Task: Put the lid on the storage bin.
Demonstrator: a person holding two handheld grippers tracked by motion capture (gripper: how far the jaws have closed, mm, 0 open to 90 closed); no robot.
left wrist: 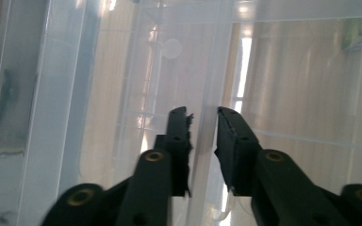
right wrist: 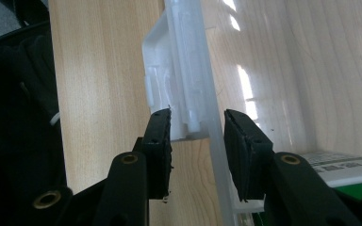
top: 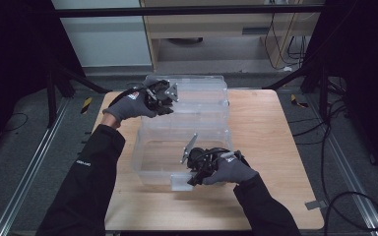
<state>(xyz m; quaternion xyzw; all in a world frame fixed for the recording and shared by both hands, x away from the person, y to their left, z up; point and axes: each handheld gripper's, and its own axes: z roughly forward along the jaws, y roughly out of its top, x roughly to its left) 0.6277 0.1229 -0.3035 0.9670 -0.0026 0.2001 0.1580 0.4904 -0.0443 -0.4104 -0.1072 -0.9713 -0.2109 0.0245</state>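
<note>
Clear plastic box (top: pixel 187 132) sits mid-table (top: pixel 275 147), long axis running away from the person, its far end past the table's back edge.

Left gripper (top: pixel 170 98) is at the box's far-left part, on the upper rim. In the left gripper view its jaws stand narrow, one on each side of a clear upright wall (left wrist: pixel 207 117); a thin gap shows at each pad, so contact cannot be told for certain.

Right gripper (top: pixel 192 181) is at the near end of the box, by the white latch (top: pixel 181 183) on the front rim. In the right gripper view the jaws straddle the rim (right wrist: pixel 212 122) and latch (right wrist: pixel 169 84), part open; the left pad (right wrist: pixel 160 141) looks to touch the latch tab, the right pad (right wrist: pixel 245 155) sits just beside the rim with a slim gap. Firm grip cannot be told.

Around: wood tabletop under the box; a white and green label (right wrist: pixel 344 169) at the lower right of the right gripper view. A dark sleeve (right wrist: pixel 14 117) fills that view's left edge. Both hands wear grey gloves (top: pixel 128 105). Black cables (top: pixel 339 206) lie on the floor right of the table. Nothing stands between the grippers and the box.
</note>
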